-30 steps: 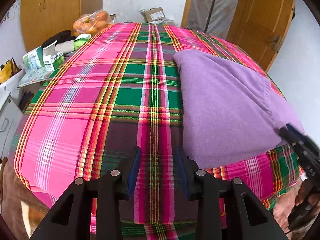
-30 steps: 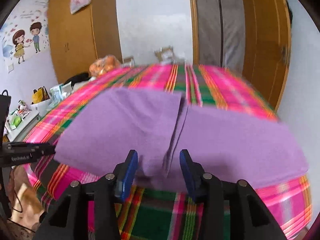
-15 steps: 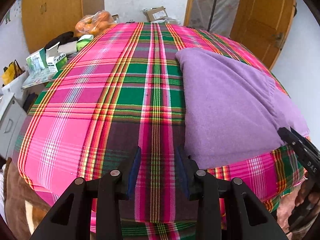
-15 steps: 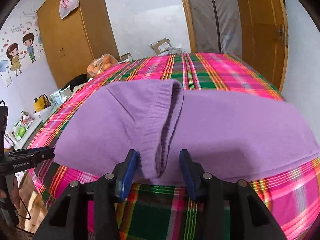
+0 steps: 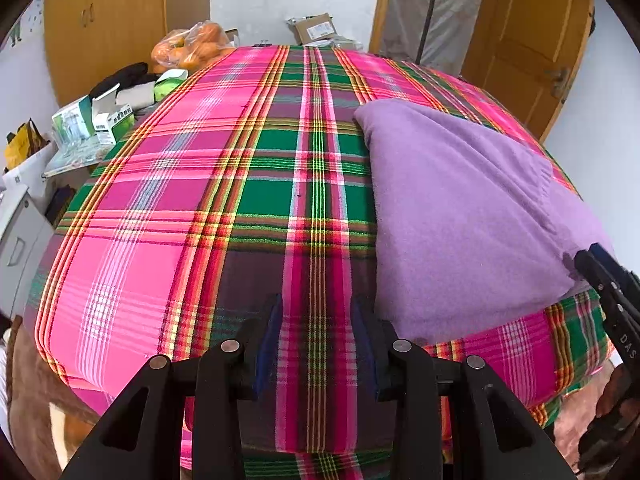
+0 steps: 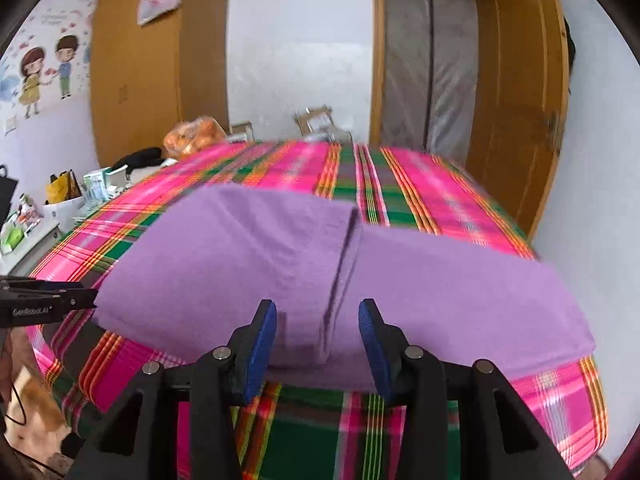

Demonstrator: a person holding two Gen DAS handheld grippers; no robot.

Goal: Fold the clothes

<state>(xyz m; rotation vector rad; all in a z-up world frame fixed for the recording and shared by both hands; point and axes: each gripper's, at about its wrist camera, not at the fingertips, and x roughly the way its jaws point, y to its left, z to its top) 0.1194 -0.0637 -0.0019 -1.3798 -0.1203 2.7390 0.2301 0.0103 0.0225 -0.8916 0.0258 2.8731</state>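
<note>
Your right gripper [image 6: 318, 334] hovers with jaws apart, empty, at the near edge of the folded purple knit sweater [image 6: 440, 280] on the pink-and-green plaid tablecloth [image 6: 400, 184]. Your left gripper [image 5: 316, 332] is likewise parted over bare cloth. Pinch only the top sleeve layer and the fold may drag apart.

The right tool [image 6: 318, 334] hangs with its blue-padded jaws apart and empty, just short of the near edge of a folded purple garment [image 6: 248, 264]. The garment lies flat on a pink-and-green plaid cloth [image 6: 440, 196]; a folded flap overlaps its left half. The left tool [image 6: 90, 300] sits beside the garment's left corner.
</note>
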